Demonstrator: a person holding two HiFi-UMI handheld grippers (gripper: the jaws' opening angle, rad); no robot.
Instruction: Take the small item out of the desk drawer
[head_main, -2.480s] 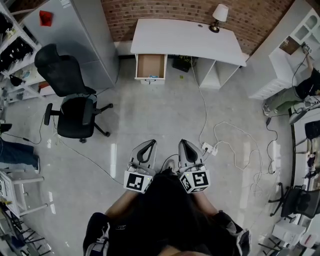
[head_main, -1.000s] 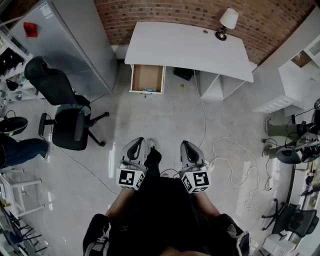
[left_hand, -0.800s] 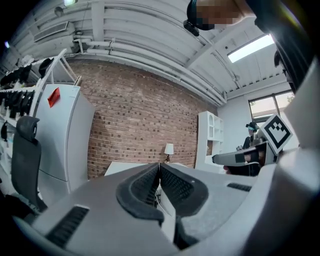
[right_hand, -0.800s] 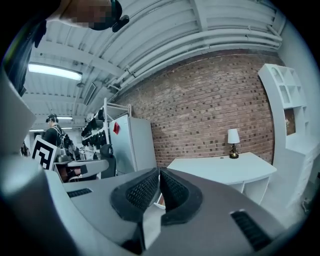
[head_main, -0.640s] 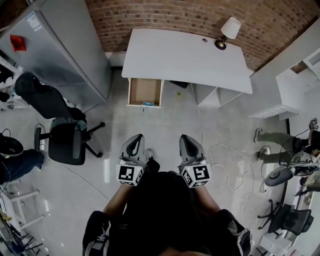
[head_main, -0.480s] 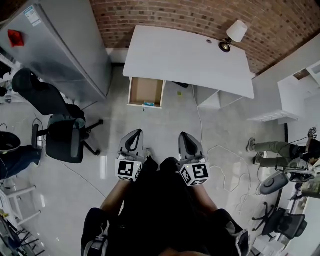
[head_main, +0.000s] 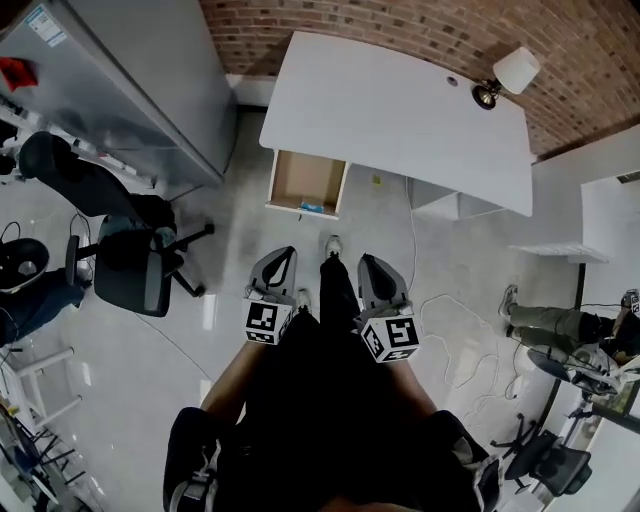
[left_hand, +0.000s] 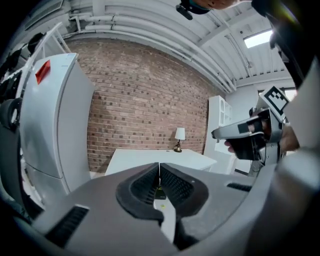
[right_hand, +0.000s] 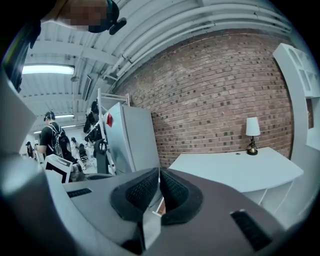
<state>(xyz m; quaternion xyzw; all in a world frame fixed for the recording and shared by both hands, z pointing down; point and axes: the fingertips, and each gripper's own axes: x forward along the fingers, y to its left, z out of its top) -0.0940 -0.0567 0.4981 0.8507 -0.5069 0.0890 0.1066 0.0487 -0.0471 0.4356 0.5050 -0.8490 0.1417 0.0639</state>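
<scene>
Pressed together and empty, left claw (head_main: 282, 256) and right claw (head_main: 367, 262); item (head_main: 311, 207) at drawer (head_main: 300, 175) front probably light, stiff; pinch across its middle.

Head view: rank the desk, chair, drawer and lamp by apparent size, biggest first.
1. desk
2. chair
3. drawer
4. lamp, smallest, though it sits higher, so nearer the camera, than the drawer.

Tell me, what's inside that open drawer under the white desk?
The drawer shows a bare brown bottom and one small bluish item near its front edge. Anything further back is hidden under the desk top.
</scene>
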